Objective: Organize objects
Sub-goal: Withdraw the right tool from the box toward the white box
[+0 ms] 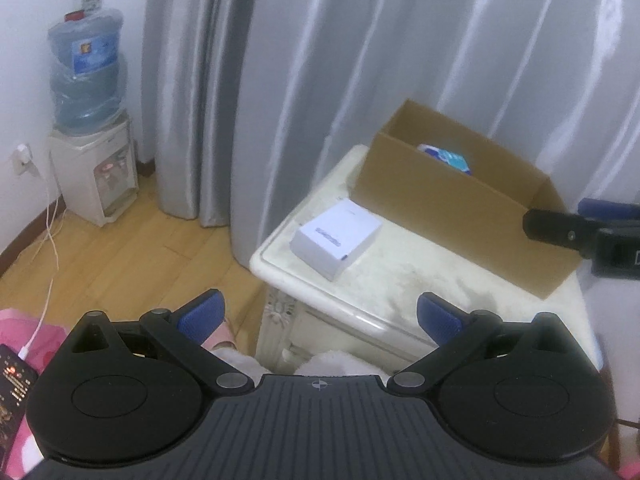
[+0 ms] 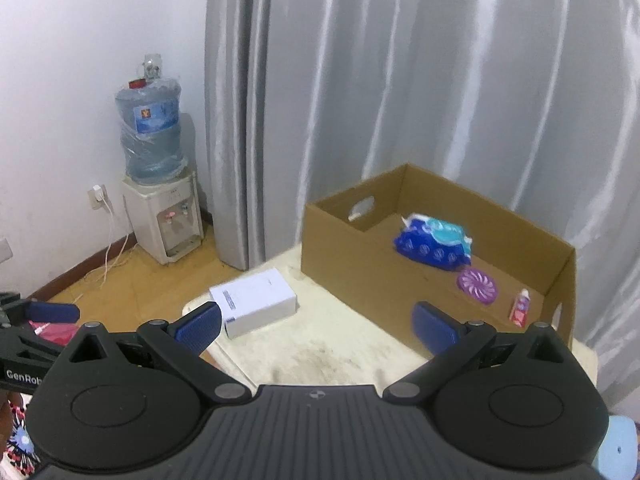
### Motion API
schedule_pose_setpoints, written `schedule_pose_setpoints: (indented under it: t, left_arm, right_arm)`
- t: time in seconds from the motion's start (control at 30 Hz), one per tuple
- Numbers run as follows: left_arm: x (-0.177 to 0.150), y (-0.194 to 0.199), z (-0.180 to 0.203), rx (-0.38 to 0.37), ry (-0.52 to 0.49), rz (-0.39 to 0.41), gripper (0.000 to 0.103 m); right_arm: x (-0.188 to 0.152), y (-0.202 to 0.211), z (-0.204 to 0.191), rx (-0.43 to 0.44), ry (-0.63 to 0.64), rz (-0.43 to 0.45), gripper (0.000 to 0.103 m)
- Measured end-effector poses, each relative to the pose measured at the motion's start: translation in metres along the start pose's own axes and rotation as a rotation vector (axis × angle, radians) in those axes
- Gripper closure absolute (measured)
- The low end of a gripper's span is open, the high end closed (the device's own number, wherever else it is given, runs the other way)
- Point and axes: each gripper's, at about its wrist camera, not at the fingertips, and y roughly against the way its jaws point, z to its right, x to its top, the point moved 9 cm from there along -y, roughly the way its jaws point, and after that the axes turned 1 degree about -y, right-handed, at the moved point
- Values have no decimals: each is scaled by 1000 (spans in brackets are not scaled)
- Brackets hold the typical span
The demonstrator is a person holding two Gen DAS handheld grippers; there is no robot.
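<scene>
From the left wrist, the left gripper (image 1: 318, 316) hovers empty, fingers apart, near a white rectangular carton (image 1: 335, 237) lying on the cream-topped nightstand (image 1: 400, 280) left of the open brown cardboard box (image 1: 460, 208). From the right wrist, the right gripper (image 2: 316, 326) likewise gapes empty; the box holds a blue tissue pack (image 2: 434, 242), a purple disc (image 2: 478, 286) and a small tube (image 2: 520, 308).

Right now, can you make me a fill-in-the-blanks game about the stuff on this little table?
1. The purple round disc lies inside the cardboard ____.
2. The white box sits on the table, ____ the cardboard box.
3. Both the left gripper and the right gripper have their jaws ____.
4. The blue tissue pack lies beside the side wall with a handle ____.

Missing words: box; outside; open; hole
</scene>
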Motion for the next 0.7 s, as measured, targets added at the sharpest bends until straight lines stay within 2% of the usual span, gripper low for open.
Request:
schedule_pose_setpoints:
  t: [0.37,0.53,0.7]
  left_arm:
    - [2,-9,0,-6,-54,5,0]
    - [3,-5,6,-58,-63,48,0]
    - [4,-6,8,-63,-62,58,0]
  right_arm:
    - [9,-21,-20,53,0,0,0]
    - [7,-25,-20,67,-15,-12,0]
    - [5,-26,-15,75,-47,-15,0]
